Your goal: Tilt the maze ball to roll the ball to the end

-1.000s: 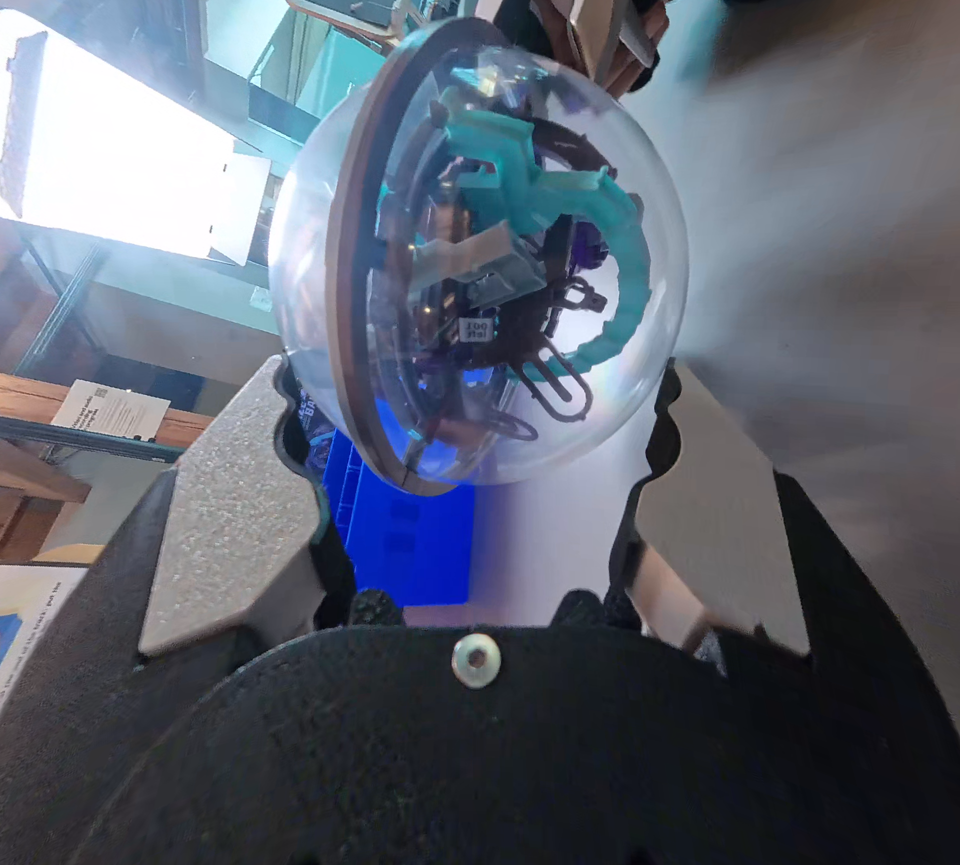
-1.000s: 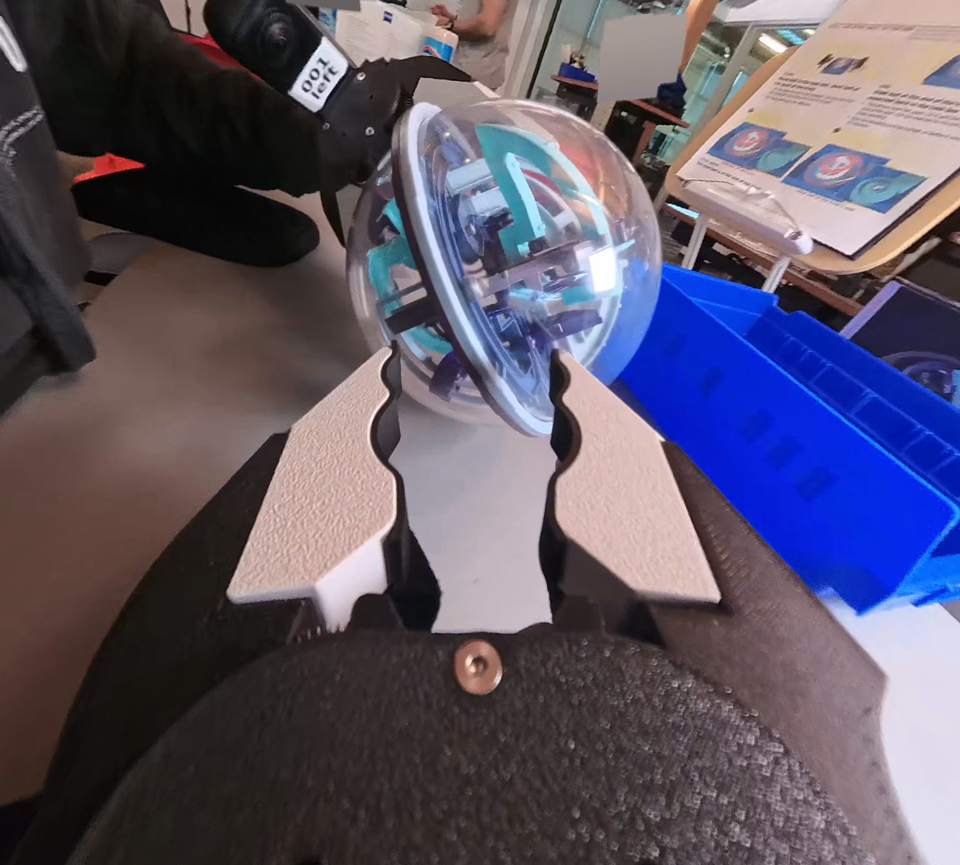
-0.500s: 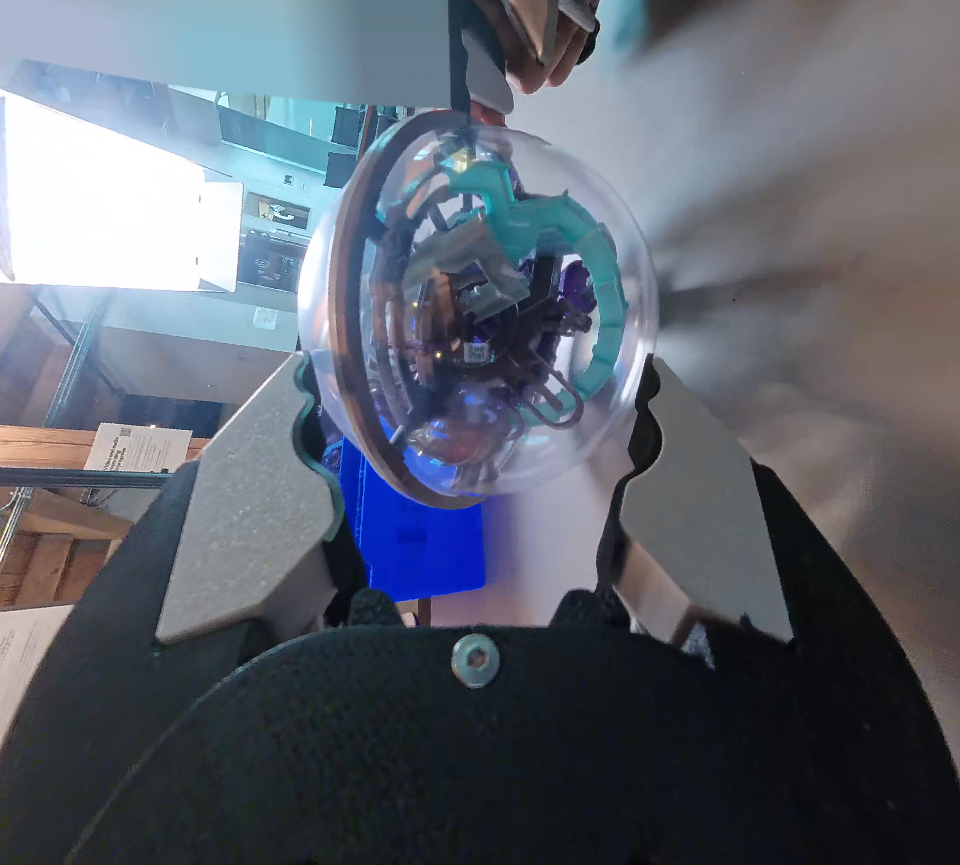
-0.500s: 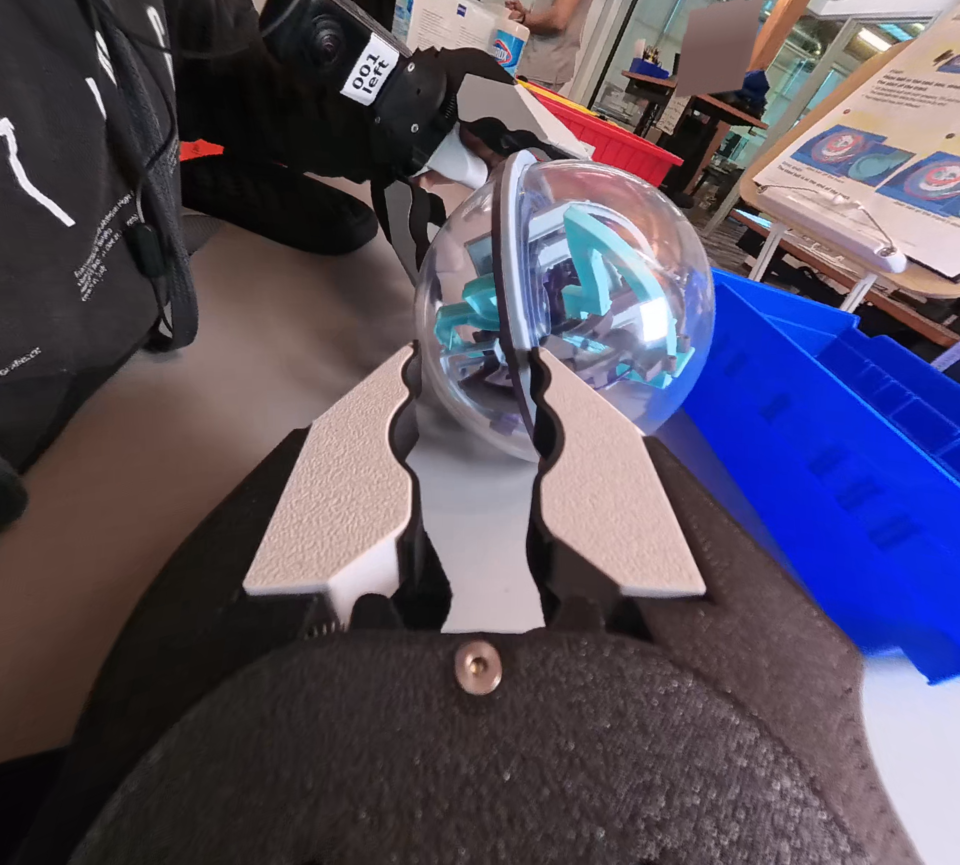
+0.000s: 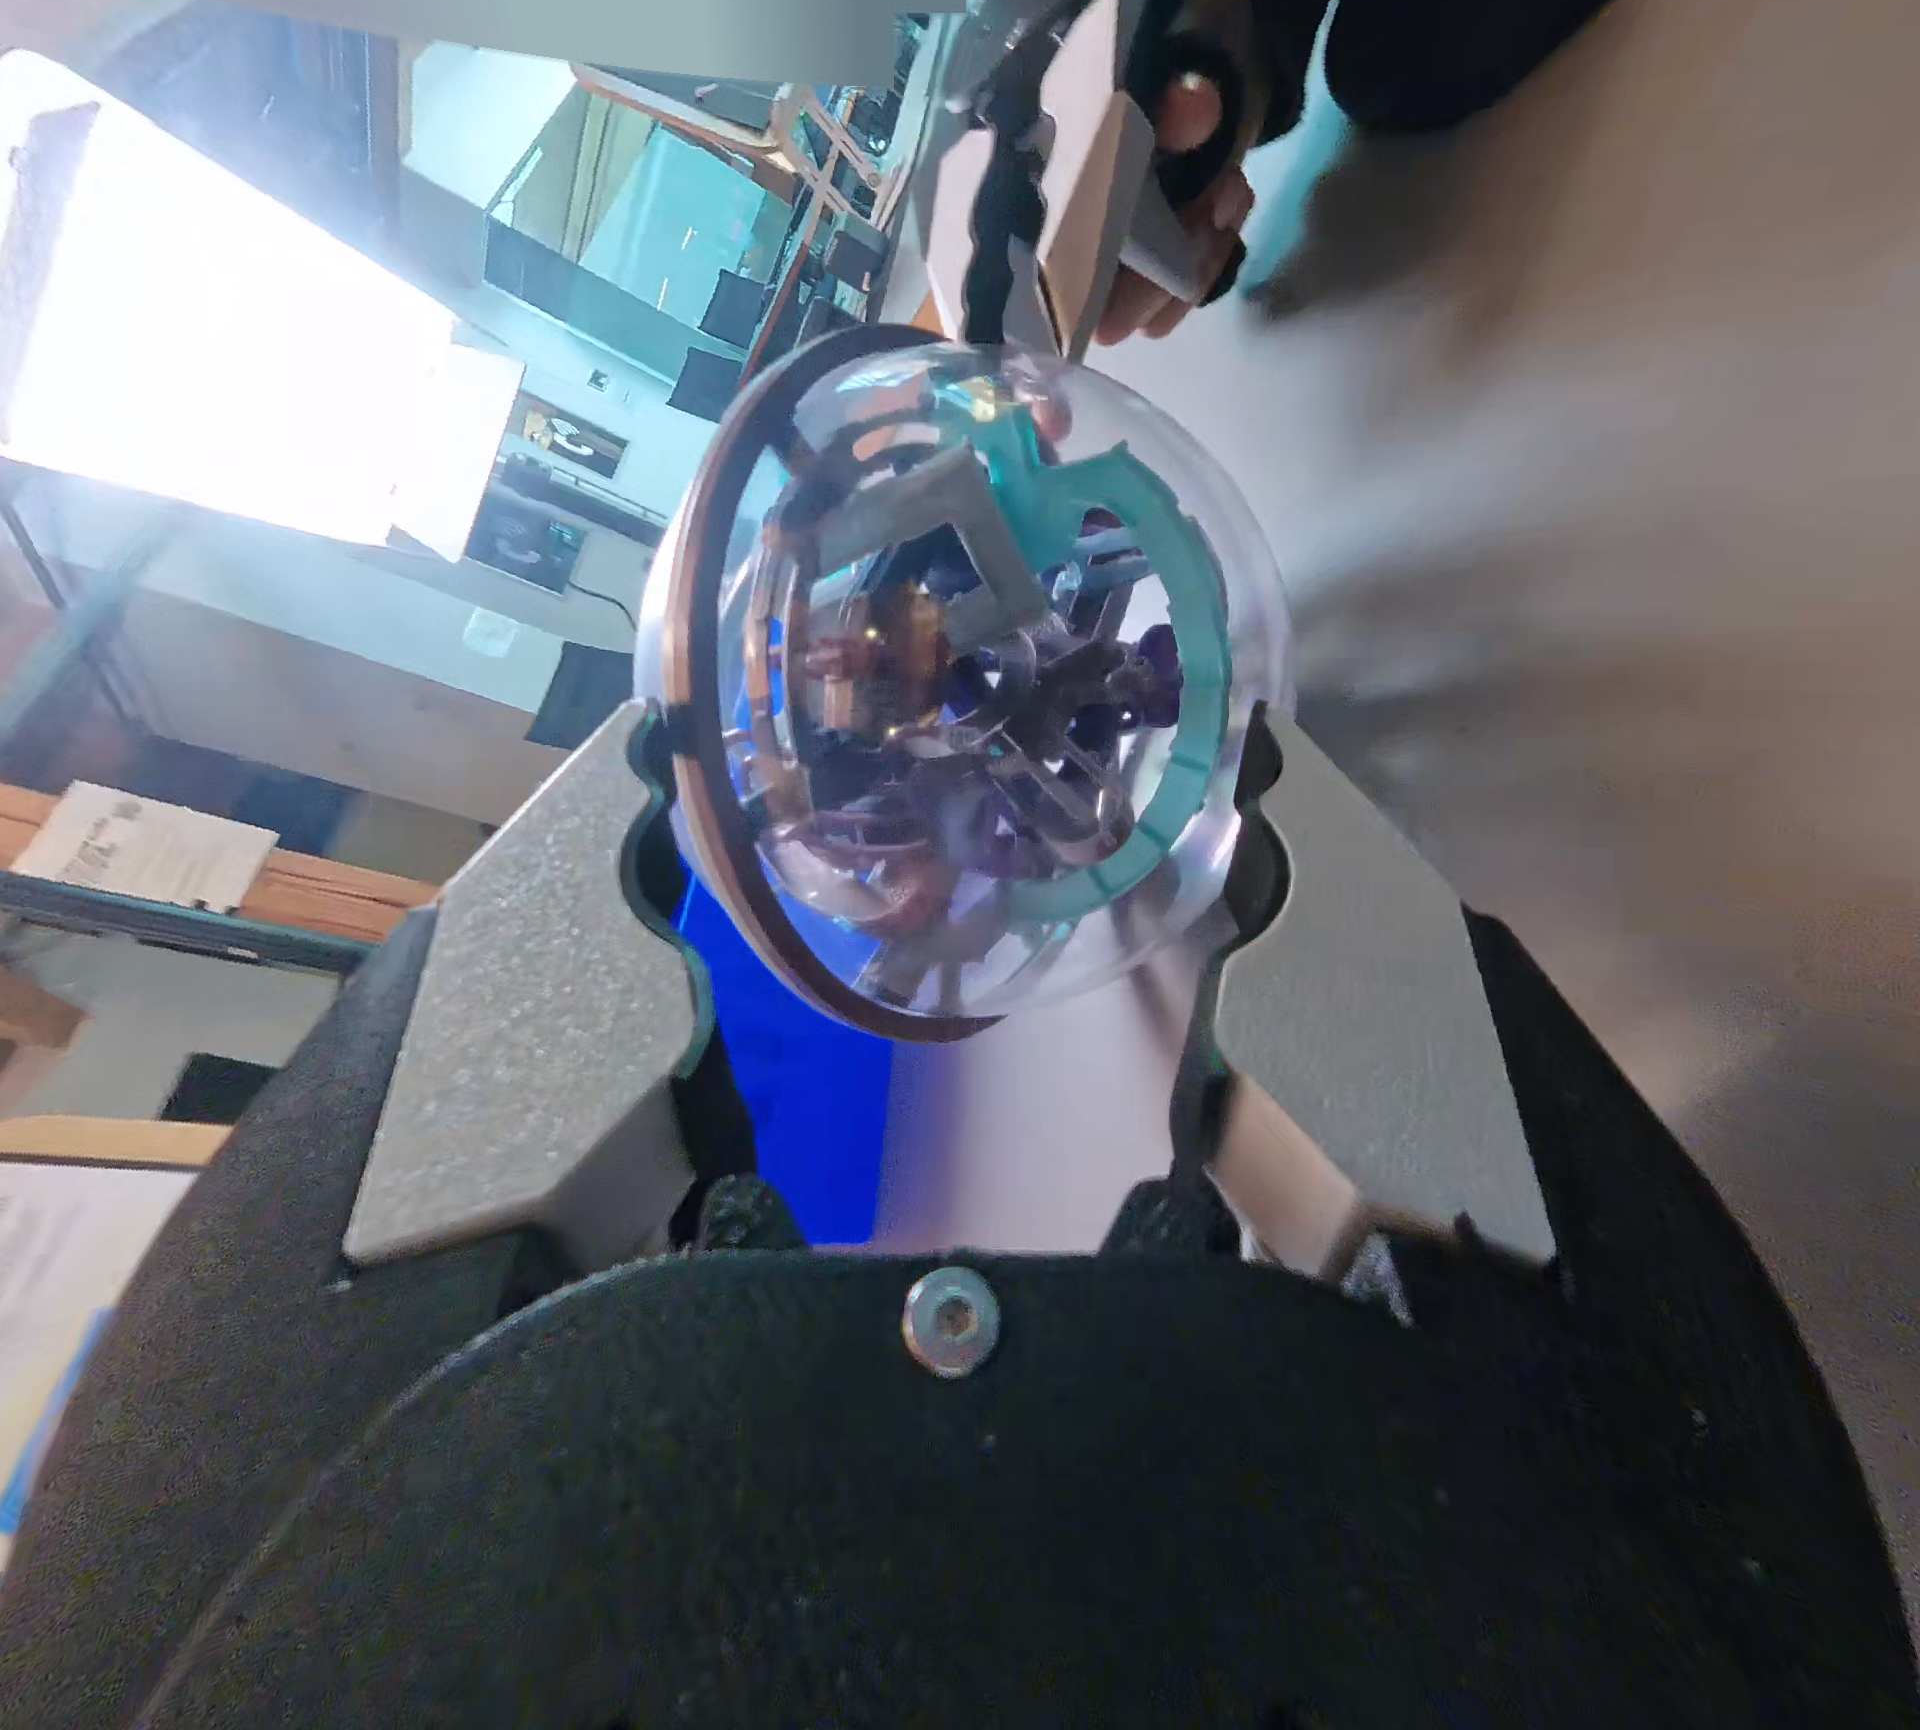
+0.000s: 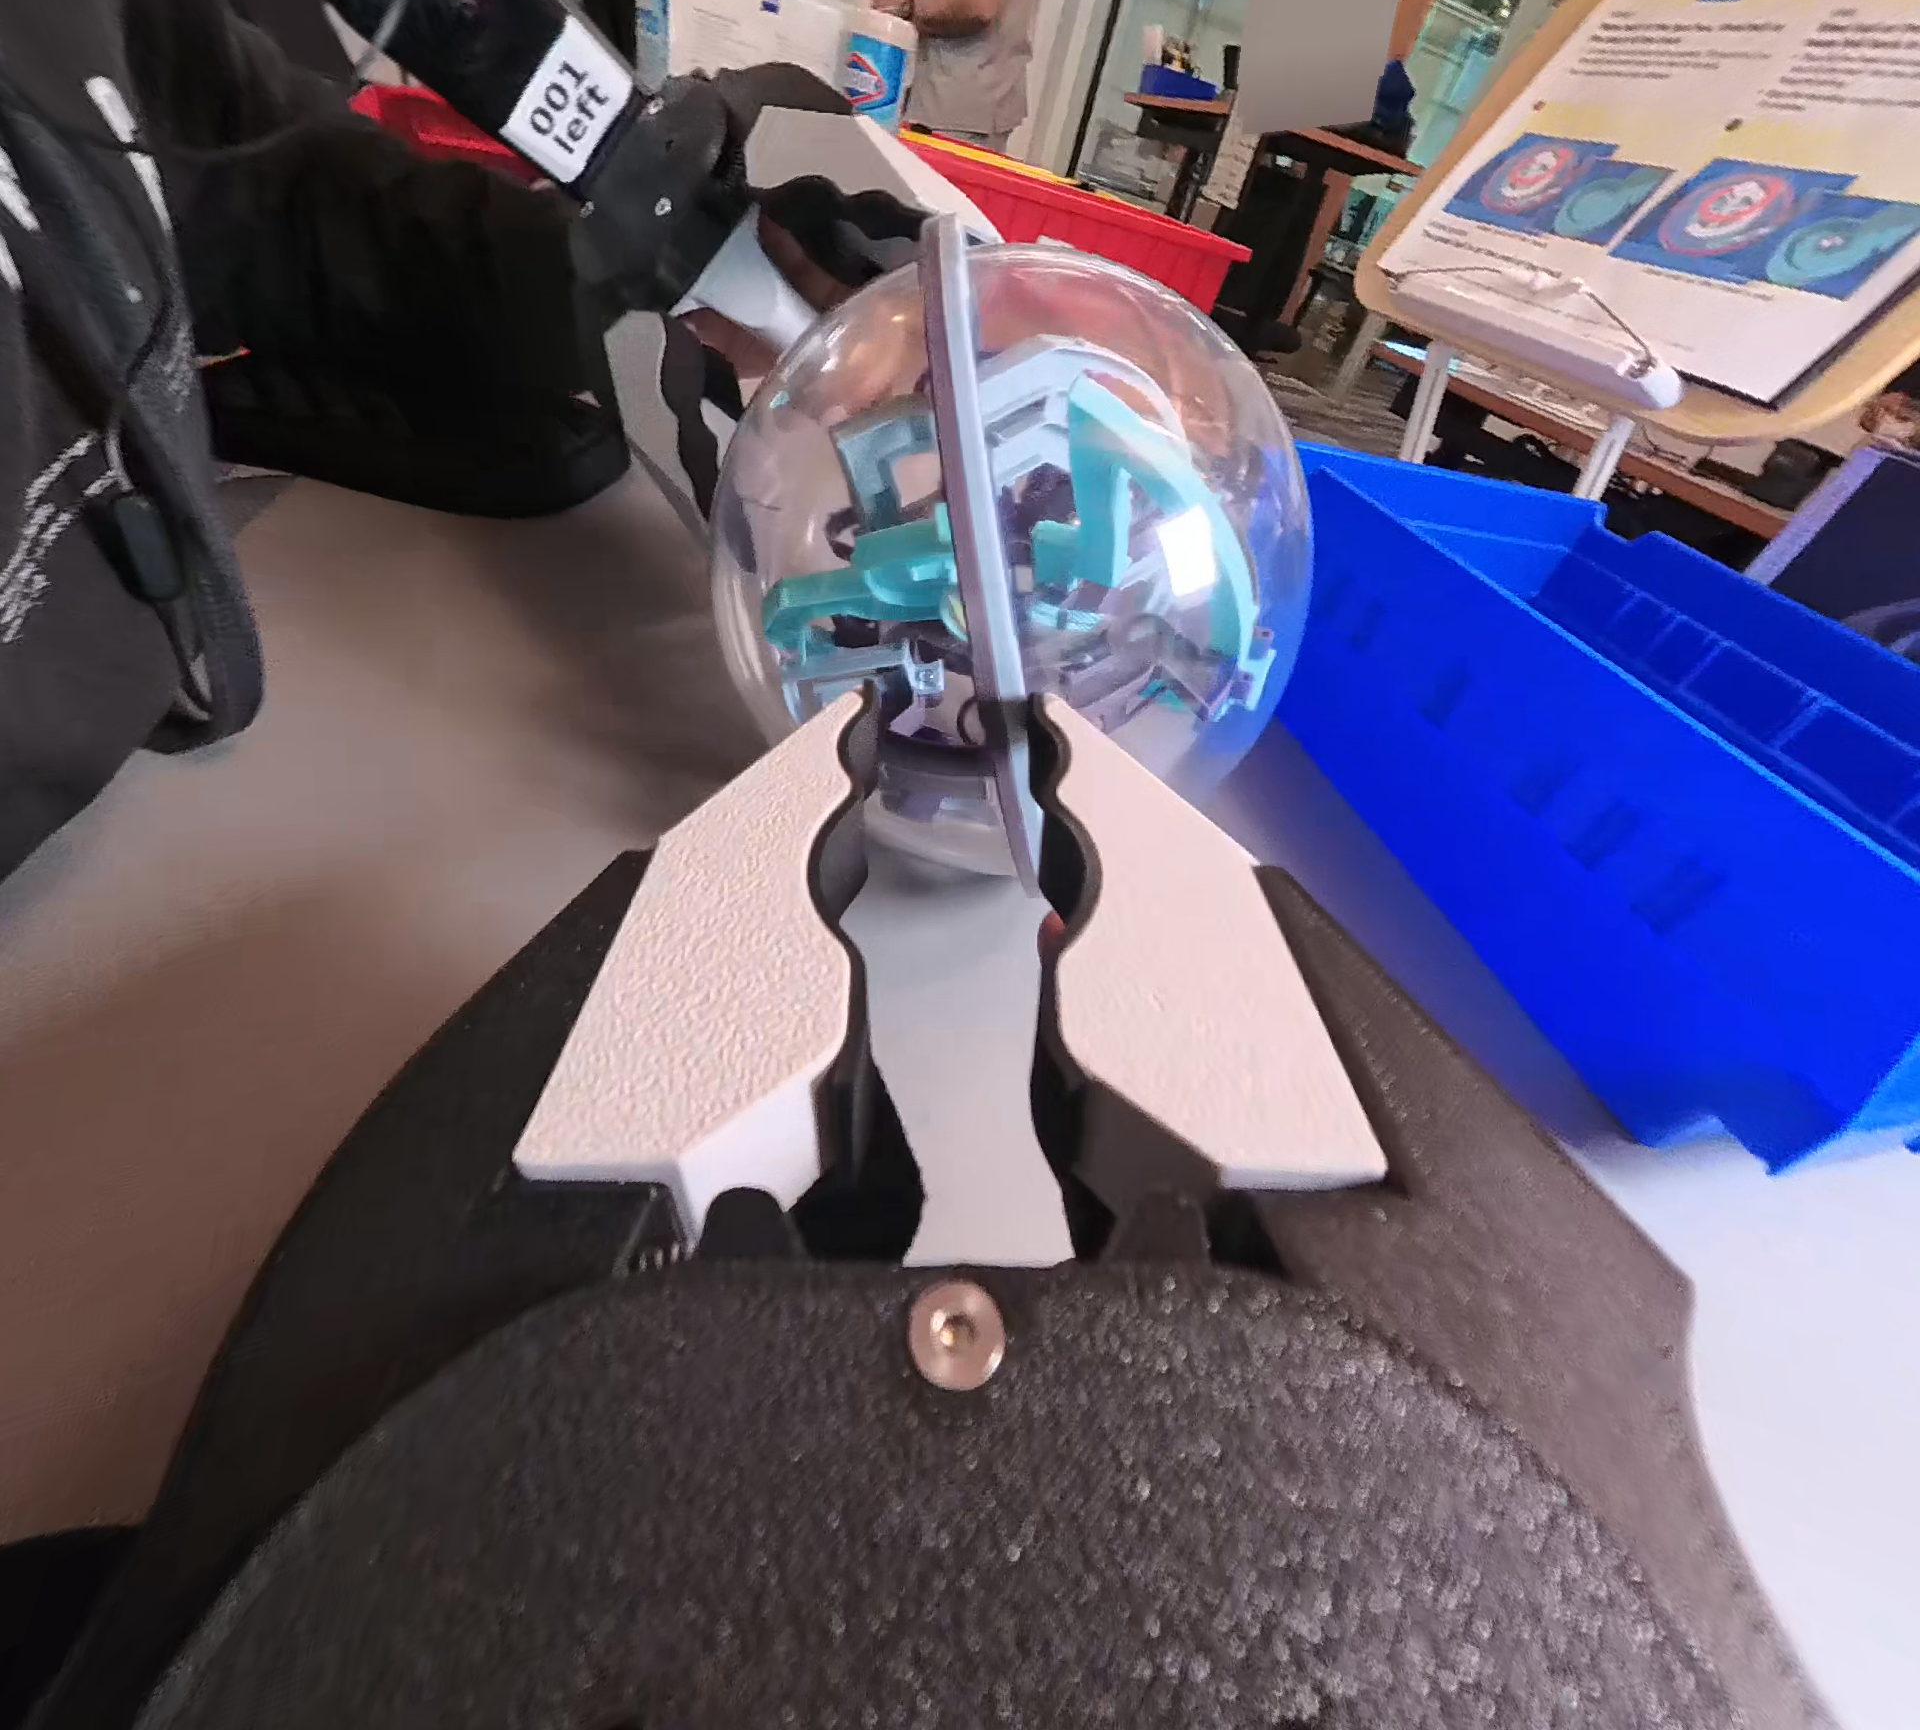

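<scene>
Maze ball point(image 6: 1013, 579) sat held off the counter point(image 6: 395, 745) between both claws, blue bin point(image 6: 1621, 745) just beside it on the right claw's right.

Left claw point(image 5: 951, 735): spread wide, tips touching opposite sides of the clear sphere, so clamped on the ball across its width. The ball's flat ring point(image 5: 717, 693) lay tilted, just inside the left-hand finger.

Right claw point(image 6: 945, 745): nearly together, pinching the lower edge of the ring point(image 6: 961, 475). In that view the ring stood close to upright and edge-on, running straight away from the claw, a clear half on each side.

Key relation: the two claws gripped from opposite ends, left on the far side from the right, with the ring plane lined up on the right claw's axis. My read: rolling the right wrist would tip the ring sideways; the left has to follow.

Small ball inside: couldn't spot it among the teal point(image 6: 862, 584) and purple tracks, so progress unknown.
</scene>
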Tool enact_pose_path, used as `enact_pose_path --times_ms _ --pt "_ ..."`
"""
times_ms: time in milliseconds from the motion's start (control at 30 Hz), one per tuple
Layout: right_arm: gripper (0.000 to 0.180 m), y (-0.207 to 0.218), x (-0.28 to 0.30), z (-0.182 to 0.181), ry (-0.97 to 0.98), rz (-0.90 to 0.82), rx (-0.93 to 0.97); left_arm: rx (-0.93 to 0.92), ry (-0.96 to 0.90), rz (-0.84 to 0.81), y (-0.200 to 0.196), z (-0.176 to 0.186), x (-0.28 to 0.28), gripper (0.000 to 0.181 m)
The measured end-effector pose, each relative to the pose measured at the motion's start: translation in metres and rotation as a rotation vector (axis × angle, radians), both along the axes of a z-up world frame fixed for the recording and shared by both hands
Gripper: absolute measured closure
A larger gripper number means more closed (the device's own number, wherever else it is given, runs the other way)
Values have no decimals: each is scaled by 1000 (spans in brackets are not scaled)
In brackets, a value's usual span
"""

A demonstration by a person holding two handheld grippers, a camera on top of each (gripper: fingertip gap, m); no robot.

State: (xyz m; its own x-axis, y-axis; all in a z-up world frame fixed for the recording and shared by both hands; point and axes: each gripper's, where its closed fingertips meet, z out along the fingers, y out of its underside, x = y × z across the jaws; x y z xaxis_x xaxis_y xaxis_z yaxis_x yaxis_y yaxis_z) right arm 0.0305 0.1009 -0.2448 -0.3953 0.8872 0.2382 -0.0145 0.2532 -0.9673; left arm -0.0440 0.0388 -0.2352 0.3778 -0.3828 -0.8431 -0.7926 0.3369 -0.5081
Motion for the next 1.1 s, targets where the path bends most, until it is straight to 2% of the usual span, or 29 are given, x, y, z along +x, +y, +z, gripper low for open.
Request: enact_pose_path --times_ms 200,467,567,767,1000,1067,1100 --pt "150 11 -7 -3 -30 -40 -44 -71 -278 -22 10 18 0 90" --pt "152 18 -7 -2 -33 -66 -61 -78 -358 8 19 29 -5 100" --pt "152 18 -8 -1 -31 -70 -58 -102 -404 26 21 31 -10 95" --pt "154 9 -14 5 -14 -77 -1 -272 -588 54 26 15 -17 70" --pt "151 8 -16 7 -8 -75 -5 -255 -626 124 38 11 -26 69" --pt "140 16 -16 11 -4 -63 -45 -260 -615 134 41 10 -26 69" --pt "129 23 -17 12 -13 -52 -56 -259 -613 135 42 11 -27 69"
